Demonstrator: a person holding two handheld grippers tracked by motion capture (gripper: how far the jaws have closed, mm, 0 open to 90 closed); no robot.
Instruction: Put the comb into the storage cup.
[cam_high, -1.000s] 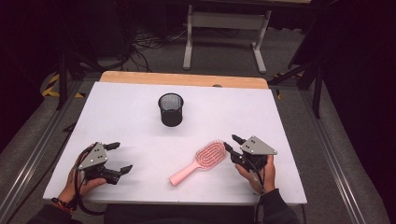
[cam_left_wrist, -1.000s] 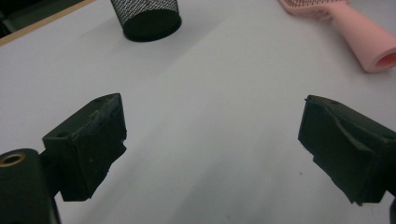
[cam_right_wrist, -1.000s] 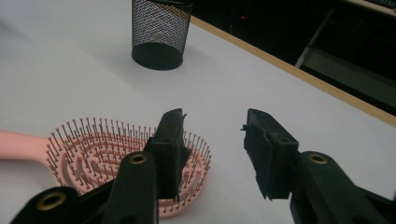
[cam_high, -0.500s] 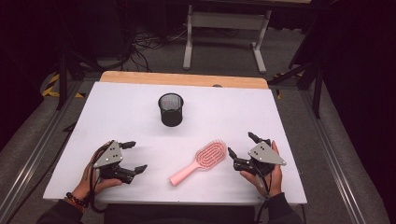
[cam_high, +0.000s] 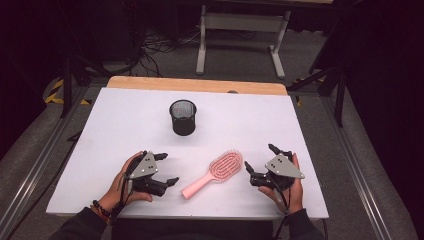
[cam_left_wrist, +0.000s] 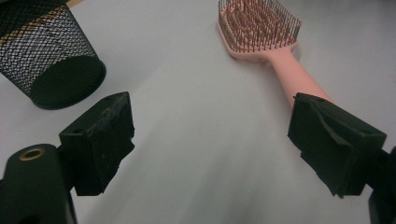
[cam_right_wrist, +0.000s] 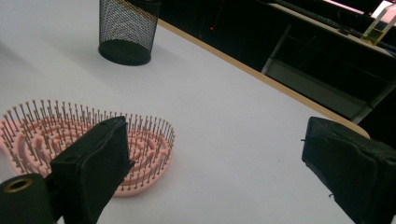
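Note:
A pink hairbrush (cam_high: 216, 171) lies bristles up near the front of the white table (cam_high: 125, 120), handle toward the front left. Behind it stands a black mesh cup (cam_high: 183, 117). My left gripper (cam_high: 167, 169) is open just left of the brush handle; in the left gripper view the brush (cam_left_wrist: 261, 35) lies ahead of the right jaw and the cup (cam_left_wrist: 46, 56) is at upper left. My right gripper (cam_high: 260, 160) is open just right of the brush head; in the right gripper view the brush head (cam_right_wrist: 88, 140) sits behind the left jaw, with the cup (cam_right_wrist: 127, 30) far off. Nothing is held.
A wooden strip (cam_high: 197, 85) borders the table's far edge. Beyond it, a metal stand (cam_high: 240, 30) and cables are on the floor. The table's back half around the cup is bare white surface.
Both hands have moved inward toward the brush: the left gripper went right and slightly forward, the right gripper shifted a little. Both stay open; the brush and cup have not moved.

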